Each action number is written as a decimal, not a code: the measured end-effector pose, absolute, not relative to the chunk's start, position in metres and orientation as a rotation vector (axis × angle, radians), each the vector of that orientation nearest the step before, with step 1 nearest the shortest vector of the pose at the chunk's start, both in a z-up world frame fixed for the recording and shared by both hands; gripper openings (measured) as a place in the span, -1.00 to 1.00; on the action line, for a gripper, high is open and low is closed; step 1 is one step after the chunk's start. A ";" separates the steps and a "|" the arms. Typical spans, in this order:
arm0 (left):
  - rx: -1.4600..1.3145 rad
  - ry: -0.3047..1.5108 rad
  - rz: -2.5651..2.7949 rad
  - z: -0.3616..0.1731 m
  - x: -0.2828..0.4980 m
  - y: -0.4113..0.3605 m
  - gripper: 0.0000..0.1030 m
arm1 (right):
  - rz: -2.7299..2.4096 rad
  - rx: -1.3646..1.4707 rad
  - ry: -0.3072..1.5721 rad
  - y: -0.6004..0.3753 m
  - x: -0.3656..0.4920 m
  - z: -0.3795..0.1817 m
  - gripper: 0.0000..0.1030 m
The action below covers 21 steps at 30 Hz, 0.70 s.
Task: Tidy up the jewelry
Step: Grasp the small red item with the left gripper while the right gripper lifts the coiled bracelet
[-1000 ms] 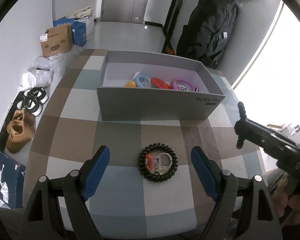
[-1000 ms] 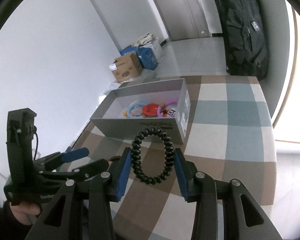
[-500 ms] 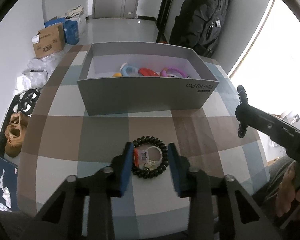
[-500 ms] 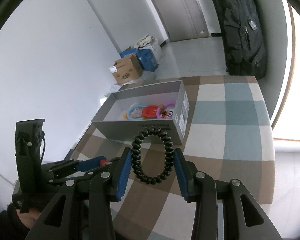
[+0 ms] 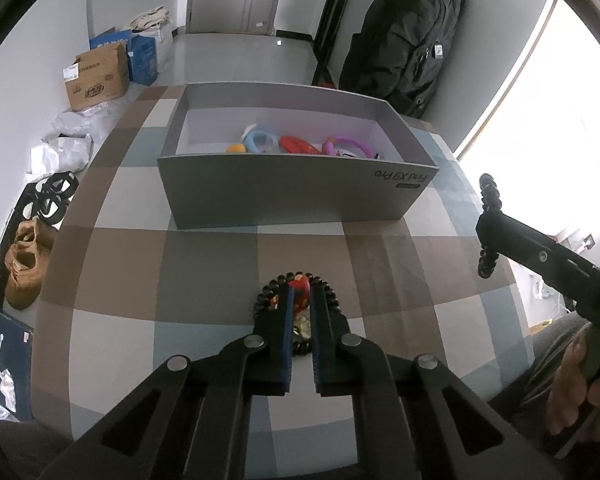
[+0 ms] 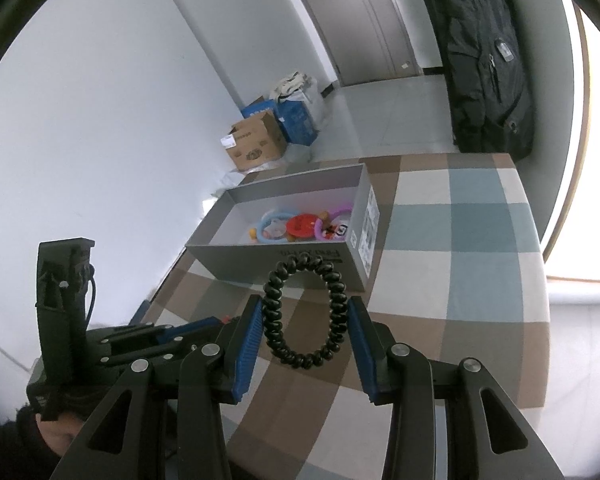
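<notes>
Grey box [image 5: 292, 192], black coil bracelet [image 6: 304, 312], checked tablecloth [image 5: 204, 264]

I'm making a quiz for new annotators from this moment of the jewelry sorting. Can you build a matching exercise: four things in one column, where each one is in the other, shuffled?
Things
1. black coil bracelet
2. red charm
3. purple ring
4. cardboard carton

Places
A. on the floor beyond the table
B. inside the grey box
C. between the fingers of the right hand-held gripper, above the table
D. on the checked tablecloth, pinched by the left hand-held gripper

Pairs: 1-C, 2-D, 3-B, 4-A
</notes>
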<state>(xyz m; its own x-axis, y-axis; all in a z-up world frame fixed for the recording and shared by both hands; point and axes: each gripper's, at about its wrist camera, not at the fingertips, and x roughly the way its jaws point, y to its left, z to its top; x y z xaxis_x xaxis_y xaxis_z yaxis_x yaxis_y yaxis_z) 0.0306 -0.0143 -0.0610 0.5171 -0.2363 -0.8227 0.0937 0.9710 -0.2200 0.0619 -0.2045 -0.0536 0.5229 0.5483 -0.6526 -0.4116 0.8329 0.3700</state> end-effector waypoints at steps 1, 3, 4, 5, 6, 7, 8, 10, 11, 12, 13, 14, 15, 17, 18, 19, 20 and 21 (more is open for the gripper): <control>-0.155 1.009 -0.200 -0.061 0.030 -0.013 -0.95 | 0.578 0.175 0.839 -0.204 0.061 -0.053 -0.21; -0.164 1.003 -0.209 -0.060 0.030 -0.013 -0.97 | 0.581 0.177 0.837 -0.204 0.061 -0.052 -0.21; -0.170 1.002 -0.212 -0.060 0.030 -0.011 -0.97 | 0.582 0.178 0.836 -0.204 0.061 -0.052 -0.21; -0.188 1.000 -0.217 -0.059 0.031 -0.010 -0.97 | 0.582 0.178 0.835 -0.204 0.061 -0.052 -0.21; -0.199 0.997 -0.220 -0.059 0.030 -0.009 -0.99 | 0.583 0.179 0.835 -0.204 0.061 -0.052 -0.21; -0.208 0.994 -0.223 -0.058 0.031 -0.007 -0.99 | 0.583 0.180 0.834 -0.204 0.060 -0.052 -0.21; -0.220 0.988 -0.223 -0.056 0.031 -0.006 -0.99 | 0.585 0.181 0.832 -0.205 0.060 -0.051 -0.21; -0.245 0.983 -0.234 -0.054 0.032 -0.003 -1.00 | 0.587 0.183 0.829 -0.205 0.060 -0.050 -0.21; -0.264 0.977 -0.238 -0.052 0.032 -0.001 -1.00 | 0.588 0.185 0.828 -0.205 0.060 -0.049 -0.21; -0.279 0.974 -0.247 -0.050 0.032 0.000 -1.00 | 0.589 0.186 0.827 -0.205 0.060 -0.049 -0.21; -0.284 0.968 -0.249 -0.049 0.032 0.000 -1.00 | 0.591 0.188 0.825 -0.205 0.060 -0.049 -0.21; -0.285 0.963 -0.249 -0.047 0.033 0.001 -1.00 | 0.592 0.190 0.824 -0.206 0.060 -0.048 -0.21; -0.292 0.960 -0.252 -0.046 0.034 0.002 -1.00 | 0.593 0.192 0.824 -0.206 0.061 -0.049 -0.21; -0.297 0.955 -0.230 -0.046 0.034 0.005 -1.00 | 0.594 0.192 0.827 -0.205 0.062 -0.049 -0.21; -0.291 0.945 -0.216 -0.046 0.034 0.007 -1.00 | 0.594 0.192 0.831 -0.205 0.062 -0.049 -0.21; -0.283 0.942 -0.213 -0.046 0.033 0.007 -1.00 | 0.596 0.193 0.835 -0.204 0.063 -0.050 -0.21; -0.280 0.950 -0.205 -0.047 0.034 0.007 -1.00 | 0.597 0.194 0.837 -0.204 0.063 -0.050 -0.21; -0.282 0.959 -0.205 -0.048 0.036 0.008 -1.00 | 0.599 0.194 0.838 -0.203 0.064 -0.050 -0.21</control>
